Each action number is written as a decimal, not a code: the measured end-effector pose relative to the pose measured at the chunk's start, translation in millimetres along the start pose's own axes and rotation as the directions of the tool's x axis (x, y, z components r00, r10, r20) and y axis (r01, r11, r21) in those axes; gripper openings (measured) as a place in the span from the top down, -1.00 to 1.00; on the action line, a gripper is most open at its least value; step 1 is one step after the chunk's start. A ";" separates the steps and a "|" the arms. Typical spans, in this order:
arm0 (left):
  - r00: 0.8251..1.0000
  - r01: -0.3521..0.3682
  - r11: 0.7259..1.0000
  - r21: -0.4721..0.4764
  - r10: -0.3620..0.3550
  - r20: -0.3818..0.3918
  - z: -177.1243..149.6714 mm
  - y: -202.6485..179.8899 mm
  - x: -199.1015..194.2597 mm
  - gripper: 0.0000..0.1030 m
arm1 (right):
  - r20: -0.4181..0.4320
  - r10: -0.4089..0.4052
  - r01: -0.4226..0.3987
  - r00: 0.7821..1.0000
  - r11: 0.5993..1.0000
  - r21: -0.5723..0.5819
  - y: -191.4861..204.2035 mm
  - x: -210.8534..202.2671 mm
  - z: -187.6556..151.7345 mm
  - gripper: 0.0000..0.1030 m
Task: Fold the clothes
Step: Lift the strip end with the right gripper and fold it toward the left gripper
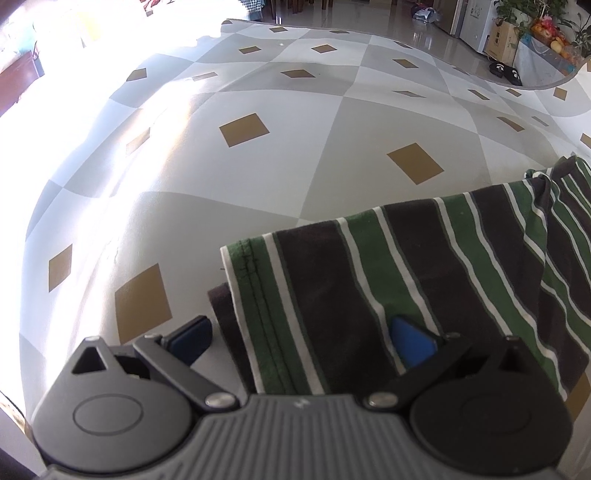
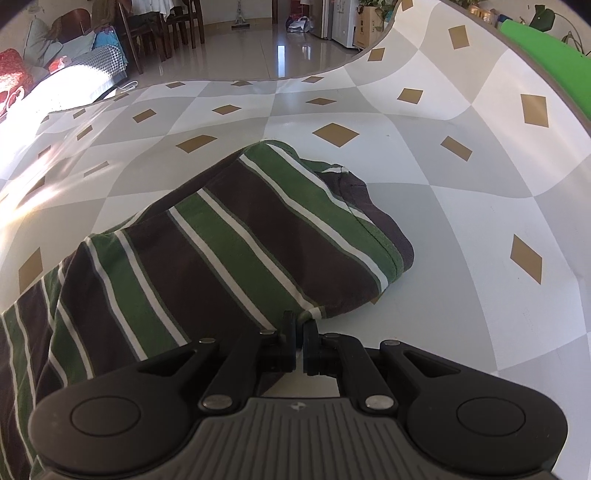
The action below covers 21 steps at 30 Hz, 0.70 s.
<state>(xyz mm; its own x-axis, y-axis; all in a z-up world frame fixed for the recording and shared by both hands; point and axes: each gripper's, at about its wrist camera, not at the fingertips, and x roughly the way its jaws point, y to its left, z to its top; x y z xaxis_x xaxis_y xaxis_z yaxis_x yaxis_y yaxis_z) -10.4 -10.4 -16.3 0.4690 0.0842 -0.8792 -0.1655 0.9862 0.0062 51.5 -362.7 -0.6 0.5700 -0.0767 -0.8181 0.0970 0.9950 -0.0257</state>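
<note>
A striped garment [image 1: 388,266] in green, dark brown and white lies partly folded on the checked tablecloth [image 1: 280,177]. In the left wrist view its hemmed edge runs down between the fingers of my left gripper [image 1: 299,328]. That gripper is open and wide, with its blue right pad [image 1: 412,345] resting against the cloth and its left finger on bare tablecloth. In the right wrist view the same garment [image 2: 221,243] stretches away to the upper left. My right gripper [image 2: 300,323] is shut on a corner of its near edge.
The tablecloth [image 2: 443,206] has grey and white squares with gold diamonds and spreads around the garment. Beyond the table's far edge are a tiled floor [image 2: 273,48], chairs [image 2: 147,29], slippers [image 1: 504,72] and potted plants [image 1: 535,14]. A green surface [image 2: 546,62] stands far right.
</note>
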 end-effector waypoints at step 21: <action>0.999 -0.032 0.999 -0.040 0.033 0.002 25.0 13.1 16.6 -1.00 | 0.006 -0.004 0.004 1.000 1.000 -0.015 6.6 -19.6 -27.6 0.92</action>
<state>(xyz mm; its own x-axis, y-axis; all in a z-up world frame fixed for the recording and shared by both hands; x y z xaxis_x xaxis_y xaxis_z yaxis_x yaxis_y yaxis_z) 16.9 7.5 -18.9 0.4648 0.1165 -0.8777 -0.2148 0.9765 0.0158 18.5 -352.9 -0.6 0.5745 -0.0809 -0.8145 0.0867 0.9955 -0.0377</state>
